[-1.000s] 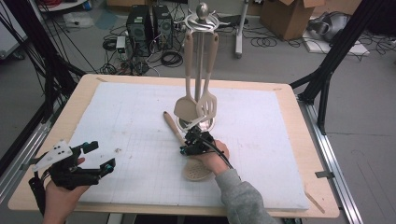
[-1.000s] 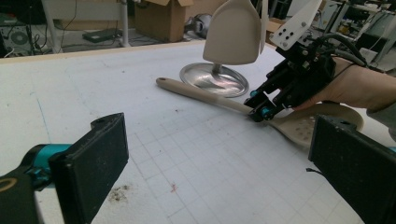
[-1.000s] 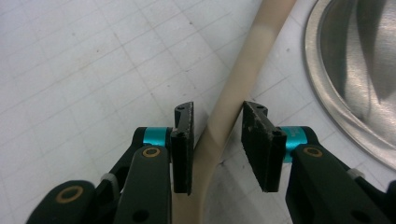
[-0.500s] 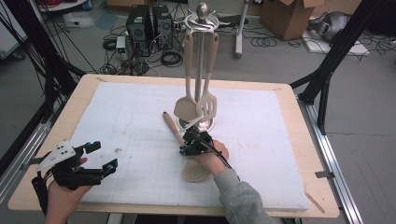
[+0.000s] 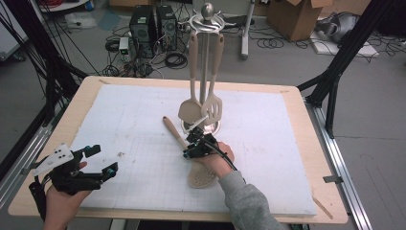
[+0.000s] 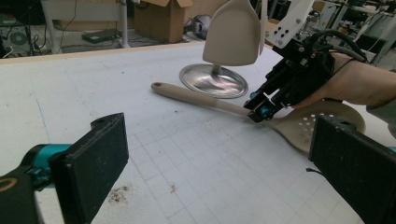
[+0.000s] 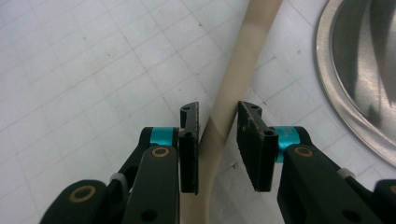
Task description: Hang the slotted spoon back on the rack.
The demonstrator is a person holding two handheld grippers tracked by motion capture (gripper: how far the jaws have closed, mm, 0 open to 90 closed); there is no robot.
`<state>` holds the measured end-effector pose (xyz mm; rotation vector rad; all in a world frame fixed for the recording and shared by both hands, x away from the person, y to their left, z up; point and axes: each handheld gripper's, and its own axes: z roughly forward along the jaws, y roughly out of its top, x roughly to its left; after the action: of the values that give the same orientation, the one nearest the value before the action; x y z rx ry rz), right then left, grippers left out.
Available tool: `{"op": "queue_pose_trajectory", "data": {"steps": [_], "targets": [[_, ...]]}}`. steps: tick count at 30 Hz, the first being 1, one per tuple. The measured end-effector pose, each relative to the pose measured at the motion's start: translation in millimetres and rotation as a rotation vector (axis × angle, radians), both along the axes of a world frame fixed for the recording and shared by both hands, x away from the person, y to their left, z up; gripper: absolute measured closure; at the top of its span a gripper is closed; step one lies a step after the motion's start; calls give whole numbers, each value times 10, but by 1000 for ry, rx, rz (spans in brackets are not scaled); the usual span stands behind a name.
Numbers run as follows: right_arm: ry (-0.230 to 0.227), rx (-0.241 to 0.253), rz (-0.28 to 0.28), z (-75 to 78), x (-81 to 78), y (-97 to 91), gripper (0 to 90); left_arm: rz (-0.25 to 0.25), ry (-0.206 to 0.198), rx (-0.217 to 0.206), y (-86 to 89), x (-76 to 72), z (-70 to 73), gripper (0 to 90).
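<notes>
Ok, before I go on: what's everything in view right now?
skimmer spoon: 1, beige, lying on the mat, handle towards the stand
utensil stand: 1, silver metal, mid-table
solid turner: 1, beige, hanging on the stand
slotted turner: 1, beige, hanging beside it
grid mat: 1, white, covering the table
table: 1, light wood
computer towers: 2, black, on the floor behind
cardboard box: 1, brown, floor, far right
left gripper: black, fingers wide open, near left corner, holding nothing
right gripper: black, fingers just been closing, spoon handle between them, gap at one pad
</notes>
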<state>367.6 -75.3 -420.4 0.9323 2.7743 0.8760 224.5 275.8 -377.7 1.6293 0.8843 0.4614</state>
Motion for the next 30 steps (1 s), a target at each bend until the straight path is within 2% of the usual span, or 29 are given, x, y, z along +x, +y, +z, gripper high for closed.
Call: {"op": "queue_pose_trajectory", "data": {"steps": [10,17,30], "targets": [[8,5,-5,-3,7,-2,713,-6,3,7,-17,9,-9,54],[46,69,-11,13,30,-33,736,-2,6,1,-9,10,-13,54],[92,107,14,54,39,-36,762,-3,7,3,-4,14,-18,54]]}}
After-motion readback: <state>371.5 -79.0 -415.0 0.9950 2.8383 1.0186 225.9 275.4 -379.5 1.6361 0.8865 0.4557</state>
